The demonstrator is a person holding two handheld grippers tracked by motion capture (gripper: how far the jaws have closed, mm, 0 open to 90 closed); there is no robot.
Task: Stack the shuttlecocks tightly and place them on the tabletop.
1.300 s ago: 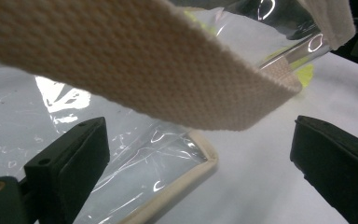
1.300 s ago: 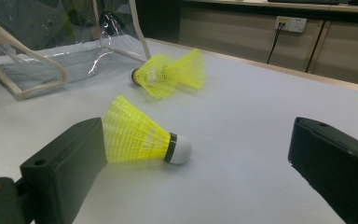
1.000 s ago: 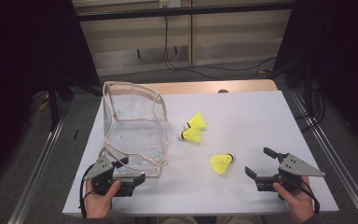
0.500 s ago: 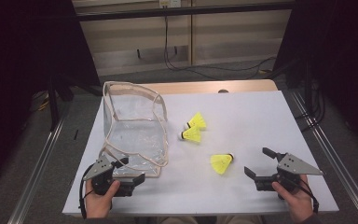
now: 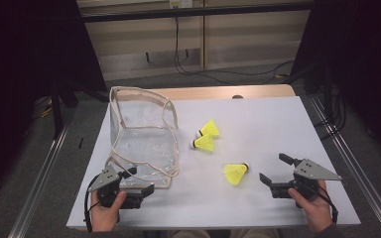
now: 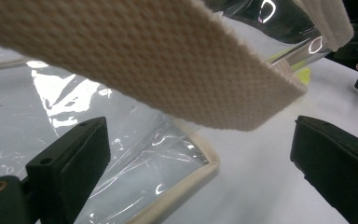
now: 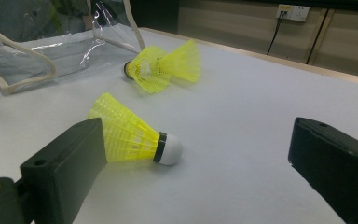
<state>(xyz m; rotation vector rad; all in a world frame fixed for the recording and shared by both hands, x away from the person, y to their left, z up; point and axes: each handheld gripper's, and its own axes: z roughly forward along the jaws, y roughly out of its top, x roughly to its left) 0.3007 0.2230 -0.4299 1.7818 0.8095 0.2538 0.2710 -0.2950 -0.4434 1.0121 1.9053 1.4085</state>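
Fingers of both grippers stand wide apart and hold nothing. On the white worktop (image 5: 278, 124), the left gripper (image 5: 138, 181) sits at the near corner of the clear plastic bag with beige woven trim (image 5: 144, 134), its strap (image 6: 168, 70) arching over the fingers. The right gripper (image 5: 276, 169) faces the nearest yellow plastic shuttlecock with a white cork tip (image 5: 236, 173), lying on its side just ahead.

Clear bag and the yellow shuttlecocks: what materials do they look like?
Clear bag: looks like soft transparent vinyl, glossy, going by the creases and bright glare; its strap and edging look like beige woven webbing, with a visible weave. Nearest shuttlecock: yellow skirt seems moulded plastic or nylon, with a ribbed lattice; white rounded tip, matte, possibly foam or cork, cannot tell; a dark band joins them.
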